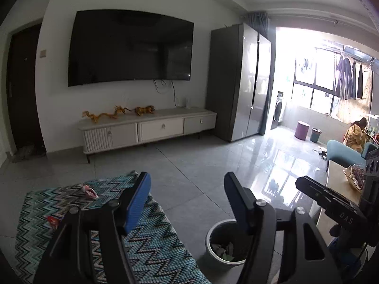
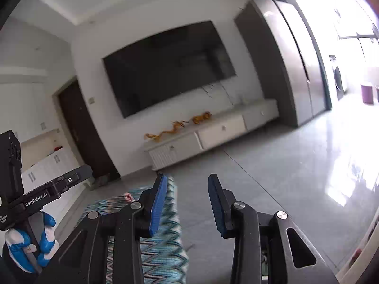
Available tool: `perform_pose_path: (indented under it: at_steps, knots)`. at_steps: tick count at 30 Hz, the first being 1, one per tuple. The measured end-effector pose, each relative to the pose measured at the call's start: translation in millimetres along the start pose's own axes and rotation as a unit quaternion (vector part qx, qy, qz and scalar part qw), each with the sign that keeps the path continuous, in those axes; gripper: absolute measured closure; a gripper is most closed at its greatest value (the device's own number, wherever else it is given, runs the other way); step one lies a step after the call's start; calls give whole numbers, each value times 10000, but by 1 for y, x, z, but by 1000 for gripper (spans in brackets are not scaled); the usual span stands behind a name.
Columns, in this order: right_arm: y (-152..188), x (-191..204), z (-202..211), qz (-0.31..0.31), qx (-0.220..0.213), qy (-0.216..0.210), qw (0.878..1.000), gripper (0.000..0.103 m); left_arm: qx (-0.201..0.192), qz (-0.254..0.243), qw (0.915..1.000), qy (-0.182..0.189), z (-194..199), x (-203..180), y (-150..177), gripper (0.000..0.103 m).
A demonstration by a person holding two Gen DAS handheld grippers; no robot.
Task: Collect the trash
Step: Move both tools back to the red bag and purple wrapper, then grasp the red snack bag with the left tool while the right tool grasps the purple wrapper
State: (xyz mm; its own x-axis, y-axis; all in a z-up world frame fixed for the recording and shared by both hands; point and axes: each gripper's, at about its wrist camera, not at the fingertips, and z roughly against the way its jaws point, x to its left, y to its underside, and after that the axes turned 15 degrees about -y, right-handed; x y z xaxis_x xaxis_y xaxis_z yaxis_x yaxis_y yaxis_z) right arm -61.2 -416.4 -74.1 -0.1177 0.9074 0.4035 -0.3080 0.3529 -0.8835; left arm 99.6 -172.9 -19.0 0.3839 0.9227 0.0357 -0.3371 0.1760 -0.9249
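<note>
In the left wrist view, a round white-rimmed trash bin (image 1: 209,234) stands on the floor below the gripper, with crumpled scraps inside. A pink-red wrapper (image 1: 89,191) and a second red wrapper (image 1: 53,221) lie on the zigzag rug (image 1: 156,248). My left gripper (image 1: 187,175) is held above the rug's edge, open, with nothing between its blue pads. My right gripper (image 2: 187,177) is tilted over the rug (image 2: 163,248) and is also open with nothing in it. A small pink scrap (image 2: 129,197) shows on the rug past its left finger. A gloved hand (image 2: 45,236) holds the left gripper's handle.
A white TV cabinet (image 1: 151,127) with gold dragon figures stands under a wall TV (image 1: 130,47), and a grey fridge (image 1: 239,82) is to its right. At the far right are a low table (image 1: 338,184) with a snack bag, a blue sofa (image 1: 341,151), and a seated person (image 1: 355,135). Grey tiled floor (image 1: 213,161) lies between.
</note>
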Motion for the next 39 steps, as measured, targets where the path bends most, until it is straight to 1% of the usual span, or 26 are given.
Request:
perform_pose_path:
  at_steps: [4,6,8,10,11,14,18,21,24,26,27,28,29,31,32,35,37,39]
  knots:
    - [-19,60,3,442,-45,-403,9982,67,-440,29,9986,-286,57,41,-20,40]
    - [-29,90,0,642,17,-586,9962,67,-543,32,9979,-342,80,57,-30,40]
    - [-41,120,-3,826,22,-806,9933,67,-648,-95,9969,-426,102,72,-40,40]
    - [-49,142,-6,946,48,-1035,9901,62,-704,-248,9958,-532,120,86,-50,40]
    - [-54,153,-7,986,53,-1136,9886,58,-746,-284,9948,-632,127,93,-52,40]
    - [-69,185,-14,1148,86,-1432,9830,57,-826,-377,9918,-894,142,115,-59,40]
    - [-83,214,-29,1285,196,-1711,9766,55,-731,-367,9876,-1341,137,148,-64,40]
    - [-86,224,-51,1312,285,-1781,9748,51,-580,-200,9858,-1564,117,177,-53,40]
    - [-77,223,-80,1231,467,-1813,9746,50,-327,-36,9867,-1594,86,200,-32,40]
    - [-68,220,-105,1194,632,-1810,9742,47,-91,-8,9866,-1627,56,213,-11,40]
    - [-61,216,-125,1156,760,-1789,9741,46,11,-5,9866,-1630,43,220,-3,40]
    - [-56,214,-134,1129,844,-1776,9739,46,135,8,9867,-1623,26,227,8,40]
    - [-49,209,-154,1089,988,-1750,9735,46,276,31,9865,-1616,8,234,21,40]
    - [-34,199,-177,1027,1195,-1683,9731,46,601,118,9866,-1514,-30,247,47,40]
    - [-27,192,-198,973,1335,-1639,9725,46,750,179,9864,-1453,-45,253,57,41]
    - [-5,174,-237,830,1623,-1608,9700,46,1189,317,9833,-1340,-94,273,93,41]
    - [12,165,-261,750,1815,-1600,9674,46,1460,403,9804,-1260,-122,279,115,43]
    - [32,156,-287,649,2070,-1566,9635,46,1702,494,9772,-1169,-147,284,135,50]
